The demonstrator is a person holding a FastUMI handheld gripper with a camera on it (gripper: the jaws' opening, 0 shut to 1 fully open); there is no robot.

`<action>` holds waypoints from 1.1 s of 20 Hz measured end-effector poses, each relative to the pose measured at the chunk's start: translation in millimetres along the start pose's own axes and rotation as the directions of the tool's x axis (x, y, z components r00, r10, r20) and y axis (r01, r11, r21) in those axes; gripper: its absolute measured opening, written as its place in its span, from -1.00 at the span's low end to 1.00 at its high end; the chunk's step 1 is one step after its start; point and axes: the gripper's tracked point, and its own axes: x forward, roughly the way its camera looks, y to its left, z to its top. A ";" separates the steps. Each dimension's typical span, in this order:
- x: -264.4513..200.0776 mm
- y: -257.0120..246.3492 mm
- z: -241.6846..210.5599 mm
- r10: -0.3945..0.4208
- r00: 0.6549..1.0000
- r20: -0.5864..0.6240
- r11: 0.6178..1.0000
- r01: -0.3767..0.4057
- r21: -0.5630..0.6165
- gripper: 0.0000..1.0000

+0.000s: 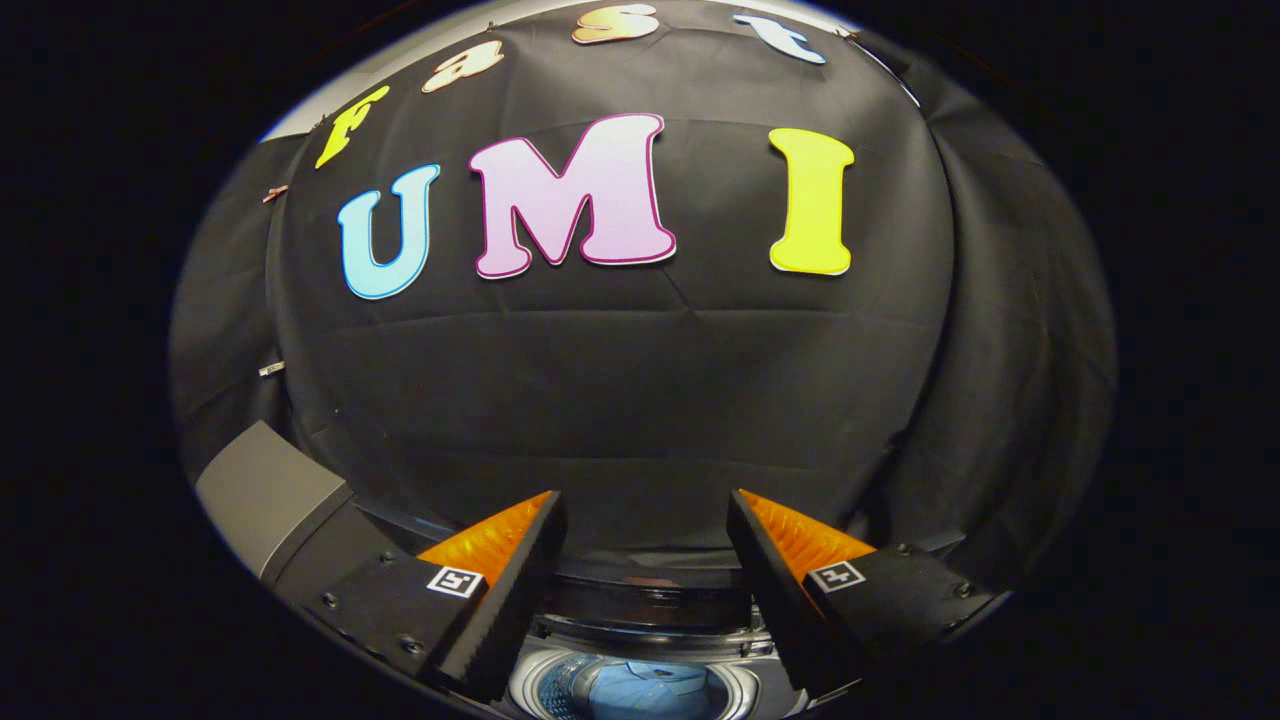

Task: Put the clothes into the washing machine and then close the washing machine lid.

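Observation:
My gripper [645,505] is open, its two fingers spread wide with nothing between them, held high and facing the booth's black cloth wall. Below and between the fingers lies the washing machine's round drum opening [545,685]. Blue clothes [650,690] lie inside the drum. The machine's dark rear panel [645,605] runs across just beyond the opening. The grey lid [265,490] stands raised to the left of my left finger.
The black cloth wall [640,400] hangs close behind the machine and wraps round to the right side.

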 end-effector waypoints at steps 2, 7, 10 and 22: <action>-8.7 0.8 -4.3 -0.011 1.000 -0.010 1.000 0.011 0.008 1.00; -22.7 1.4 -10.0 -0.065 0.997 -0.032 0.998 0.066 0.005 1.00; -32.0 2.2 -15.6 -0.096 0.995 -0.040 0.995 0.096 0.001 1.00; -87.8 9.6 -56.3 -0.127 0.990 -0.057 0.992 0.127 -0.004 1.00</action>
